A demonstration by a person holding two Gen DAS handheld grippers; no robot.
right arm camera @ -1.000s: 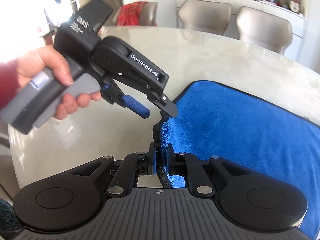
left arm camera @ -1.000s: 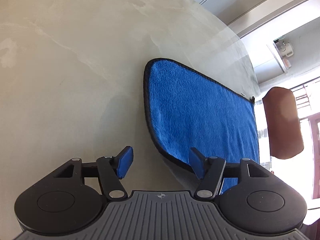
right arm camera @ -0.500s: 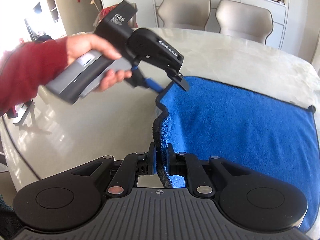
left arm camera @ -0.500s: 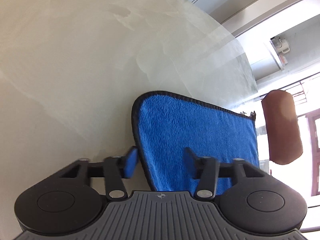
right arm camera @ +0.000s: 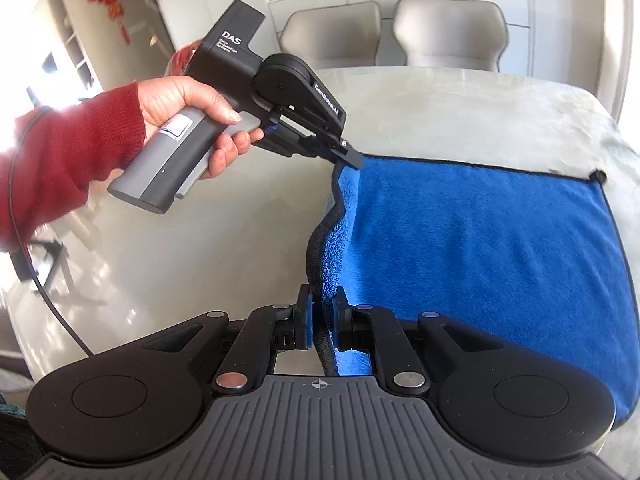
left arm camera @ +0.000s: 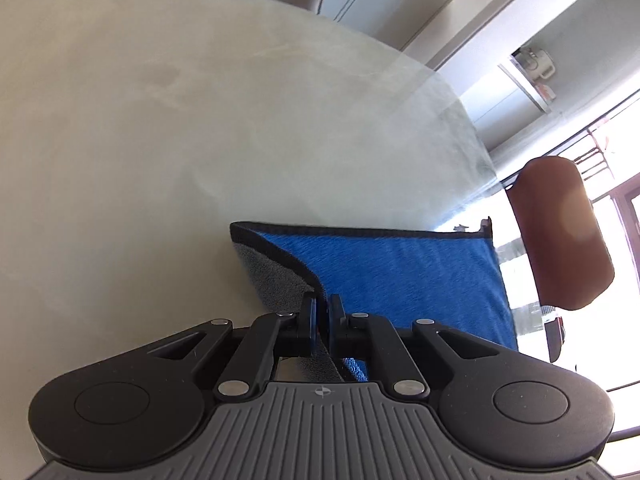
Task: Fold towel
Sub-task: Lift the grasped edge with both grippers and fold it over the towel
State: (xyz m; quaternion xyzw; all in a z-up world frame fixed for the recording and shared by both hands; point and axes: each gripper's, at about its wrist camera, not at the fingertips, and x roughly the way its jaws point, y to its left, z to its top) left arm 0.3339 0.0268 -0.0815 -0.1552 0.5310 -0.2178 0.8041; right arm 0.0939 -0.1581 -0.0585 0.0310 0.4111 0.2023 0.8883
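Note:
A blue towel [right arm camera: 480, 248] with a dark hem lies spread on the pale round table [right arm camera: 200, 248]. My right gripper [right arm camera: 322, 312] is shut on the towel's near-left corner, with the hem running up between its pads. In the right wrist view my left gripper [right arm camera: 352, 159] is shut on the far-left corner, lifting it slightly. The left wrist view shows that gripper [left arm camera: 322, 312] clamped on the towel [left arm camera: 400, 276]; the grey underside [left arm camera: 272, 276] is turned up beside it. The left edge between both corners sags in a wave.
A hand in a red sleeve [right arm camera: 68, 152] holds the left gripper, with a black cable [right arm camera: 52, 300] trailing down. Two beige chairs [right arm camera: 448, 32] stand past the table's far rim. A brown chair back [left arm camera: 560, 236] sits beyond the table edge.
My left gripper moved to the towel's far-left corner and went from open to shut on it, raising that corner. My right gripper kept its hold on the near corner.

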